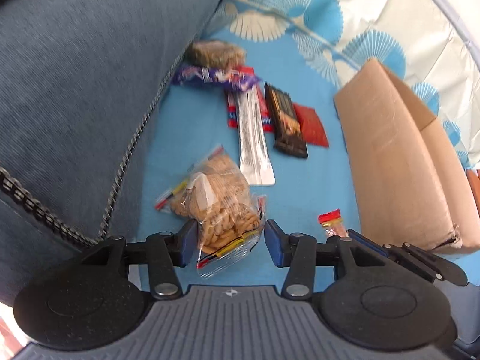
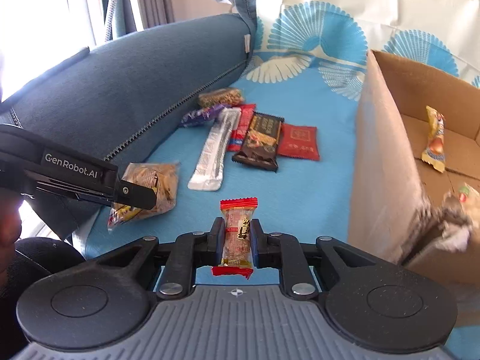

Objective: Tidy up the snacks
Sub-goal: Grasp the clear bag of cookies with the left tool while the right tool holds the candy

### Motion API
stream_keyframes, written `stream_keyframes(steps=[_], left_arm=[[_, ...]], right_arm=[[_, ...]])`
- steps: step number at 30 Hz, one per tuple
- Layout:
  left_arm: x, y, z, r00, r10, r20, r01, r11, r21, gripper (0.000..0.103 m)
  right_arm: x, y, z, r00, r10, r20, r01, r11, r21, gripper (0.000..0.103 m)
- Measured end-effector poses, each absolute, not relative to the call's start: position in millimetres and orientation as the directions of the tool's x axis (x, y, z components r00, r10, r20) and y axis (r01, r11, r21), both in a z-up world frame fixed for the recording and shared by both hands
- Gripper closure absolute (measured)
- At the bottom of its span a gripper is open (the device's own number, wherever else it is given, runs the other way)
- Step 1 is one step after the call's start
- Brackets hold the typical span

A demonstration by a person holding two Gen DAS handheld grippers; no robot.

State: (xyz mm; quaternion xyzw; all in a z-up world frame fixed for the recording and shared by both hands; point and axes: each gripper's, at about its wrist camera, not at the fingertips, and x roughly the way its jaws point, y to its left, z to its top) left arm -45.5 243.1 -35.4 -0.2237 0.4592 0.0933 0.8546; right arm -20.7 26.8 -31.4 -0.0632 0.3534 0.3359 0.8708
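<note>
My left gripper (image 1: 229,241) is open around a clear bag of tan biscuit sticks (image 1: 220,210) lying on the blue sheet; the bag also shows in the right wrist view (image 2: 151,184), with the left gripper (image 2: 132,195) over it. My right gripper (image 2: 237,240) is shut on a small red-ended candy bar (image 2: 237,234), which also shows in the left wrist view (image 1: 331,223). A cardboard box (image 2: 387,156) stands at the right and holds a yellow snack packet (image 2: 433,139).
Several snacks lie in a row: a white stick pack (image 2: 214,153), a red pack (image 2: 241,126), a dark chocolate bar (image 2: 261,141), a red square packet (image 2: 298,142), a purple wrapper (image 2: 201,114), a brown bar (image 2: 220,97). A grey-blue cushion (image 2: 126,90) borders the left.
</note>
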Motion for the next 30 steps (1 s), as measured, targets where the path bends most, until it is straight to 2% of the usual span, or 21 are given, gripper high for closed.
stream_keyframes(steps=[3,5,10,11,12,13,14,15,19,22,26,30], left_arm=[[-50,246,-40,0.575,-0.051,-0.816,-0.391,0.860,-0.329,0.038],[-55,251,-40,0.607,-0.081,-0.791,-0.383,0.842,-0.380,0.035],[-71,259,-32,0.696,-0.057,-0.716,-0.394,0.803,-0.447,0.037],[-74,258,-30,0.721,-0.045,-0.692,-0.385,0.804,-0.453,0.046],[-78,256,-26,0.740,-0.022,-0.672,-0.380,0.811,-0.445,0.062],[-80,253,-23,0.753,0.000,-0.658,-0.378,0.819,-0.432,0.073],[-82,251,-21,0.756,0.017,-0.654,-0.379,0.827,-0.416,0.092],[-82,250,-19,0.754,0.033,-0.656,-0.384,0.832,-0.400,0.101],[-72,248,-22,0.718,0.056,-0.694,-0.415,0.835,-0.361,0.103],[-51,251,-31,0.645,-0.049,-0.763,-0.375,0.849,-0.371,0.103],[-41,241,-34,0.611,-0.021,-0.791,-0.342,0.895,-0.288,0.103],[-44,235,-37,0.597,-0.017,-0.802,-0.334,0.904,-0.268,0.102]], right_arm=[[-20,25,-39,0.492,0.523,-0.697,-0.625,0.769,0.135,0.084],[-21,24,-42,0.490,0.512,-0.706,-0.620,0.773,0.130,0.084],[-19,22,-43,0.481,0.522,-0.705,-0.615,0.774,0.153,0.084],[-18,23,-43,0.478,0.523,-0.706,-0.615,0.773,0.155,0.084],[-18,24,-44,0.476,0.523,-0.707,-0.617,0.771,0.156,0.084],[-18,25,-44,0.475,0.523,-0.708,-0.619,0.770,0.154,0.084],[-18,26,-45,0.473,0.524,-0.709,-0.622,0.768,0.153,0.084],[-18,26,-45,0.470,0.525,-0.709,-0.624,0.766,0.154,0.084],[-17,26,-45,0.462,0.531,-0.711,-0.625,0.763,0.163,0.084],[-16,27,-46,0.456,0.530,-0.715,-0.625,0.763,0.167,0.084],[-15,28,-48,0.448,0.530,-0.721,-0.627,0.760,0.169,0.083],[-13,30,-49,0.441,0.529,-0.725,-0.625,0.760,0.175,0.083]])
